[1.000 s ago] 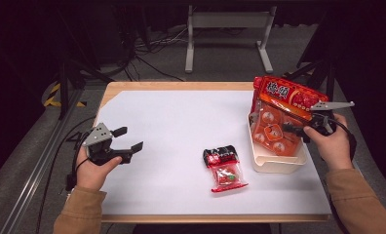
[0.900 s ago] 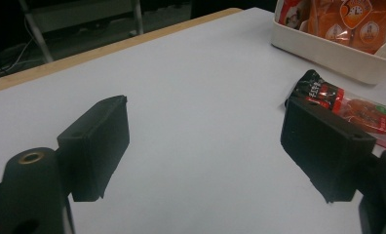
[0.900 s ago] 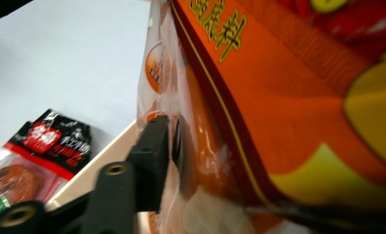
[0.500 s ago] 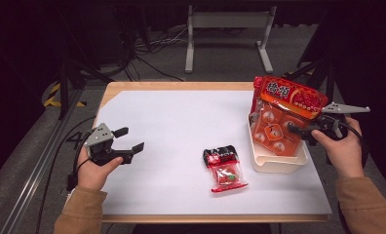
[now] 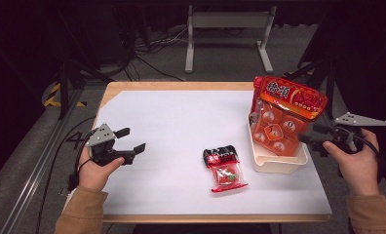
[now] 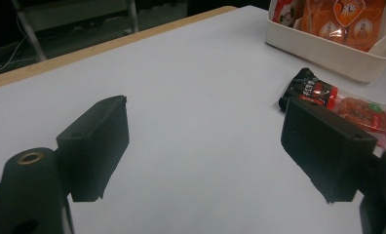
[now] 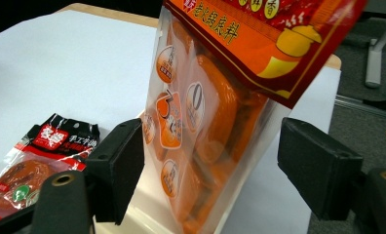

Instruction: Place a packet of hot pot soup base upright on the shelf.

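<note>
A: We see the big orange bag (image 5: 284, 117) standing upright in the white bin (image 5: 279, 165) at the right side of the white table (image 5: 181, 122), its red printed top leaning out above the bin's rim.

B: And the right gripper (image 5: 310, 139)? We'd say it has let go. Its jaws have just been opening, and in the right gripper view they stand wide, one on each side of the bag (image 7: 215, 112), with neither pad pressing on the foil.

A: Agreed. In the high view its tips sit just beside the bin's right edge, near the bag's lower half but off it. The right hand (image 5: 357, 158) holds it out past the table's right edge.

B: The left gripper (image 5: 132, 141) rests over the left part of the table, in the left hand (image 5: 96, 168). Its jaws are spread wide too, and in the left gripper view we see bare white surface between them, nothing held.

A: The small snack packet (image 5: 224, 168), black at the top and red with a clear window below, lies flat on the table just left of the bin, well apart from the left gripper.

B: In the left gripper view the same packet (image 6: 337, 100) shows beyond the right-hand jaw, and the bin (image 6: 327, 53) with the bag (image 6: 347, 19) stands farther back
</note>
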A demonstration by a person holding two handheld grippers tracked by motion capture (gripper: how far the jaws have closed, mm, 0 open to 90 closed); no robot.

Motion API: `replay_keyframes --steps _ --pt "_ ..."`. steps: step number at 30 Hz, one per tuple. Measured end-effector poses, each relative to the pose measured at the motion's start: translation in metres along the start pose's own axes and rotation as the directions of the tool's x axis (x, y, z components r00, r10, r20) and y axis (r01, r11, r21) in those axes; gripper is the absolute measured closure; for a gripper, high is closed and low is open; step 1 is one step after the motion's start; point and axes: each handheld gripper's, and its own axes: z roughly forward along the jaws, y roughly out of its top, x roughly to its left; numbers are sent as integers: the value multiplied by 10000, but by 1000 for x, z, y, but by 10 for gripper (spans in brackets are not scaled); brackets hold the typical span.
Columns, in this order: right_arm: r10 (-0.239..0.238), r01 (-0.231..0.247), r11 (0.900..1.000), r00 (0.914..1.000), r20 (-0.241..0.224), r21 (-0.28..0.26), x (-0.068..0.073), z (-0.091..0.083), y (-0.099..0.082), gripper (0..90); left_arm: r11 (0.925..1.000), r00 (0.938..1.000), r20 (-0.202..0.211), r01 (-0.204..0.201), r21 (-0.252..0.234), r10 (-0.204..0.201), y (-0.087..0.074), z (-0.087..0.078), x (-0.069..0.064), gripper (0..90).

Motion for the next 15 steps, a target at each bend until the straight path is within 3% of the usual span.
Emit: replay_keyframes --steps 7,13,15 --pt "-108 105 9991 9999 -86 -400 12 -22 0 263 10000 10000 70 42 -12 -42 0 1 -1 187" --pt "-496 450 9965 9966 -665 -699 30 -24 2 255 10000 9999 128 15 -21 -15 1 2 -4 185" --pt "-509 412 9949 9931 -1057 -920 37 -21 1 253 10000 10000 99 -2 43 2 1 2 -4 185"
